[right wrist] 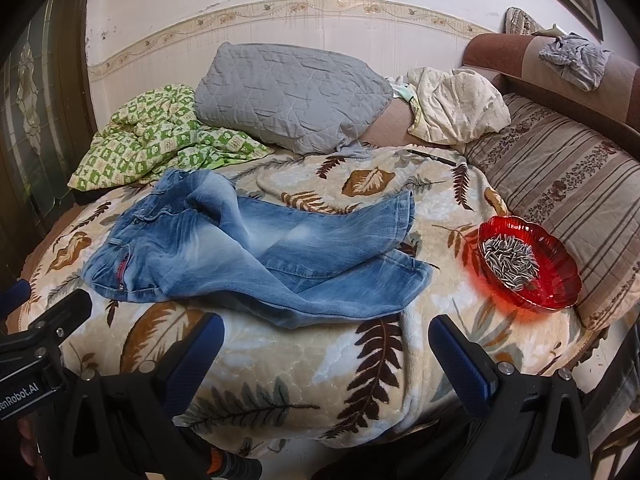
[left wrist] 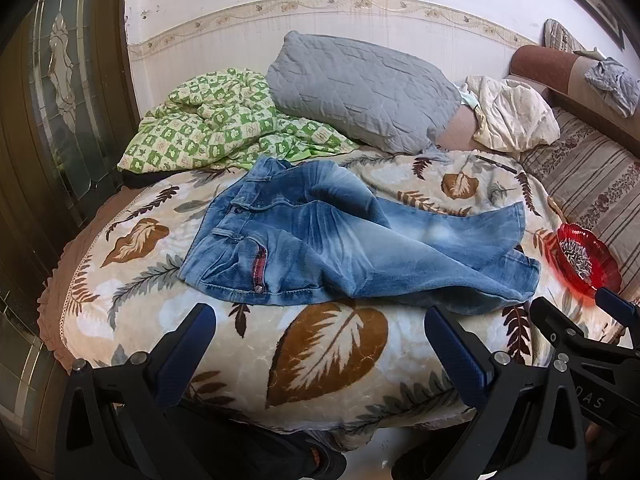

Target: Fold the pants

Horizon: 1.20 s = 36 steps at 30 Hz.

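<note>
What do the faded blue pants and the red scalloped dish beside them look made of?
Faded blue pants: denim, apparently; washed-out patches, stitched seams, rivets. Red scalloped dish: translucent glass or plastic, glossy; it casts a red glow on the leaf-print blanket.

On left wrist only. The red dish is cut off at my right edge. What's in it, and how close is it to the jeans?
Observer: The red dish holds striped seeds; it sits apart from the jeans, just right of the leg hems.
Operator: Right gripper?
Observer: The right gripper is open, empty, over the blanket short of the jeans.
Operator: Anything past the dish?
Observer: A striped cushion right behind it.
</note>
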Motion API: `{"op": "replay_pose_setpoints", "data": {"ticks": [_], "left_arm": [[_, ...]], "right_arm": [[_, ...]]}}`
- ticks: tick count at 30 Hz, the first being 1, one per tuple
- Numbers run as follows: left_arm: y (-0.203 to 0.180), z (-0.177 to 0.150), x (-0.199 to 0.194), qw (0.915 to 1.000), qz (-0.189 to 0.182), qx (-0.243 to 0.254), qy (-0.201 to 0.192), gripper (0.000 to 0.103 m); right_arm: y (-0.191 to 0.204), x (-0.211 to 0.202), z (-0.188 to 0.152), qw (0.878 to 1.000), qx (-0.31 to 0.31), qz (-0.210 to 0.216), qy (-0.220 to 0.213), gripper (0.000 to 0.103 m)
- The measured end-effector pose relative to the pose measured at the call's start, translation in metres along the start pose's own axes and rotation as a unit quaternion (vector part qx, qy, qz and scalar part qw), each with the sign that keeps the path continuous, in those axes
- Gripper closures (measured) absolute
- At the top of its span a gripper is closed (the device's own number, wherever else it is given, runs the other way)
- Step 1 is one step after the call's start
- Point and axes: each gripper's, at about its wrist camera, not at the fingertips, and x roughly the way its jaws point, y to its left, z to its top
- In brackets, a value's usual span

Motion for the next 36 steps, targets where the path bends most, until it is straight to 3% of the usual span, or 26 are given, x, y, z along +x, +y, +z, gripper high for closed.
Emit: {"op": "replay_pose_setpoints", "data": {"ticks": [14,17,20,24,30,36], "left_arm": [[-0.006,-0.004,0.006,1.0,-0.002,0.002,0.006,0.0],[-0.007,-0.002,0.012,0.9997,-0.024,0.0,0.007,0.0],[-0.007,0.004,0.021,0.9989,-0.047,0.0,0.006,0.0],[-0.017,0.017,0.041,0.9972,-0.06,0.043,0.009,0.0],[-0.038,0.052,0.071,0.987,-0.123,0.102,0.016,0.0],[-0.069,0.098,0.106,0.9672,-0.17,0.188,0.018,0.0]], "right_arm": [[-0.005,0.006,-0.001,1.0,0.004,-0.001,0.005,0.0],[-0.009,0.009,0.0,0.999,0.007,0.031,0.006,0.0],[-0.024,0.018,0.001,0.994,0.035,0.098,0.018,0.0],[-0.055,0.036,0.007,0.988,0.08,0.125,0.033,0.0],[-0.093,0.064,0.035,0.987,0.08,0.136,0.036,0.0],[-0.127,0.103,0.071,0.985,0.087,0.143,0.053,0.0]]}}
